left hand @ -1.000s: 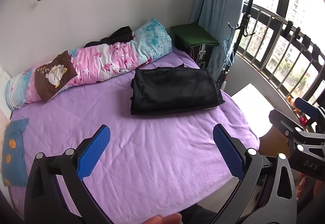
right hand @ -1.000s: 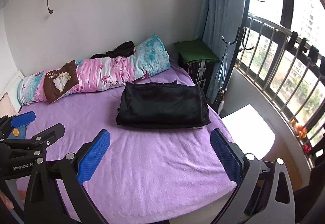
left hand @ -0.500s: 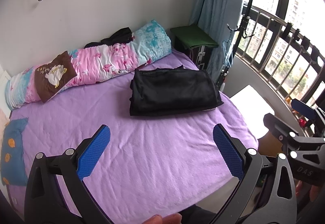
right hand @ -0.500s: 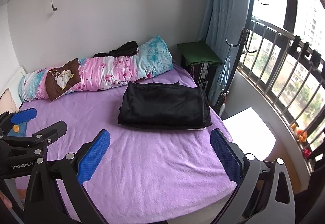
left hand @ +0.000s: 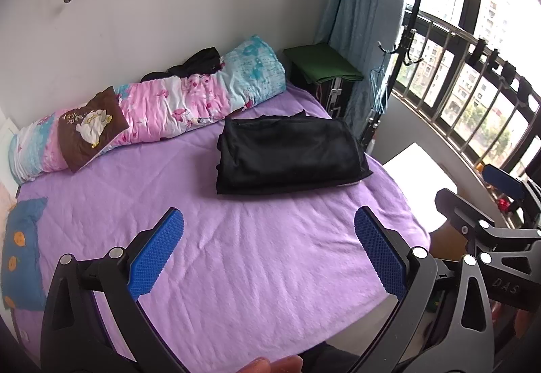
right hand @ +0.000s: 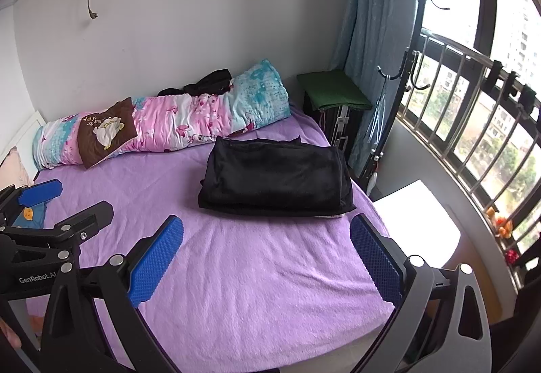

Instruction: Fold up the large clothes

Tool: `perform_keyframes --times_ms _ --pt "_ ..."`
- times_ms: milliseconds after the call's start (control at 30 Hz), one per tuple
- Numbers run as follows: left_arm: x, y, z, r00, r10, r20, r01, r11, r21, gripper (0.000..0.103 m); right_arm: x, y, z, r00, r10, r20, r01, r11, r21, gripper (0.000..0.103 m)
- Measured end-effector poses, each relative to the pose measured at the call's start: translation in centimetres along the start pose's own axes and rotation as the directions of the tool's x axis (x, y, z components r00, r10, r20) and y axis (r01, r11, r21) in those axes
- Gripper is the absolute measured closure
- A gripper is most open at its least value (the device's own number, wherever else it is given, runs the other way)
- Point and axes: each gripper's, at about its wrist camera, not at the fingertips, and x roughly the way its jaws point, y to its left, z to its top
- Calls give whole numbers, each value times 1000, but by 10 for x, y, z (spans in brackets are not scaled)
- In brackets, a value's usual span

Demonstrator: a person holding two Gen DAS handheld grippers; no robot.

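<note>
A black garment [left hand: 290, 153] lies folded into a flat rectangle on the purple bed sheet [left hand: 236, 264], towards the far right side of the bed; it also shows in the right wrist view [right hand: 277, 180]. My left gripper [left hand: 268, 251] is open and empty, held above the near part of the bed, well short of the garment. My right gripper [right hand: 267, 258] is open and empty too, beside the left one. Each gripper shows at the edge of the other's view.
A rolled pink and blue quilt [left hand: 189, 106] with a brown cushion [left hand: 89, 126] lies along the back wall. More black cloth [left hand: 199, 63] sits on it. A green-topped stand [left hand: 321, 65], coat rack [left hand: 416, 35], white low table [left hand: 419, 177] and railed window are on the right.
Both grippers have drawn back and risen slightly, so the bed and the folded garment sit a little lower and farther off. The garment has not moved. Both grippers stay open.
</note>
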Motion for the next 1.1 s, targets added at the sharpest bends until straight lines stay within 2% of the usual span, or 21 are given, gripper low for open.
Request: perform_keyframes --times_ms 1100 --pt "1 -16 0 1000 -3 -1 3 1000 0 6 -9 -4 -4 1000 -9 14 9 1000 3 6"
